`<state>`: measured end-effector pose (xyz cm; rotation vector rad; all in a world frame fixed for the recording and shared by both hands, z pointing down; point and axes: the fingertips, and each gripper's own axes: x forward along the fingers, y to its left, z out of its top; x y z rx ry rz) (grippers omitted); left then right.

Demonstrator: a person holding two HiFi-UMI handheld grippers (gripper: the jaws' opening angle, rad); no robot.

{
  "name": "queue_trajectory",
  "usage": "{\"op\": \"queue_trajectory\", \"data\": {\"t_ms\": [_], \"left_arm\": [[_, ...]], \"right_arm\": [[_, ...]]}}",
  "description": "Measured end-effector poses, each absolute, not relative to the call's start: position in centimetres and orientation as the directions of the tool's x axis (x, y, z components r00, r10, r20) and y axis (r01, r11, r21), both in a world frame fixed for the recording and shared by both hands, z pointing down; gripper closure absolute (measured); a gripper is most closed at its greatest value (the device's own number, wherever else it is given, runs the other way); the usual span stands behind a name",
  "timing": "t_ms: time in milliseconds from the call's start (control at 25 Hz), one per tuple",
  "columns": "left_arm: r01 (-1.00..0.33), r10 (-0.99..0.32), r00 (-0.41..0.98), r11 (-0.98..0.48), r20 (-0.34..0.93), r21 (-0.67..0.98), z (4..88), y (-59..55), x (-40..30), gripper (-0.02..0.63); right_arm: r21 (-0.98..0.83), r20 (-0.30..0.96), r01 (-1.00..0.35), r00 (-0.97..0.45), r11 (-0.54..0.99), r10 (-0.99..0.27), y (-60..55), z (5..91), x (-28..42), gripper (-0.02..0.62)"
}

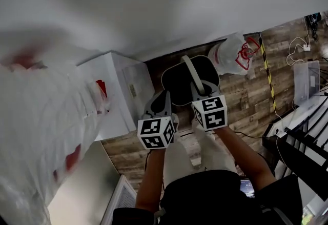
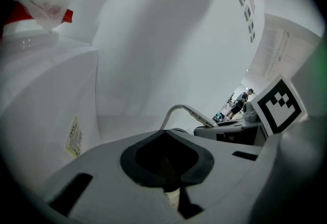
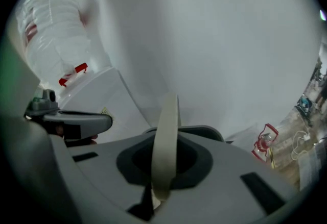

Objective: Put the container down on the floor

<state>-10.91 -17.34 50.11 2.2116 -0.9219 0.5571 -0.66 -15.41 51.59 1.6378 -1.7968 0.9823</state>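
place: indoor workspace | wood-plank floor (image 1: 241,98) | hazard tape (image 1: 267,73) | loose cables (image 1: 297,44)

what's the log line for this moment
right claw: shut on handle | container: dark, held above wood floor | left claw: shut, alongside

Head view: high up, tipped steeply down onto the wood floor (image 1: 246,96). Both gripper views: tight behind own jaws, facing the white wall (image 2: 153,39) (shared by all three: container handle (image 3: 166,136), white cabinet (image 1: 115,85)).
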Motion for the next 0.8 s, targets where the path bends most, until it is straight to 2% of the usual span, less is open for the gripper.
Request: {"op": "queue_trajectory", "data": {"t_ms": [800], "left_arm": [[-0.712,-0.354,0.676,-0.541,0.647,0.448,59.2,-14.3,-8.9,0.592]], "right_arm": [[-0.242,0.833,-0.967,-0.164,-0.08,-0.528,-13.1,61.6,-0.6,0.565]]}}
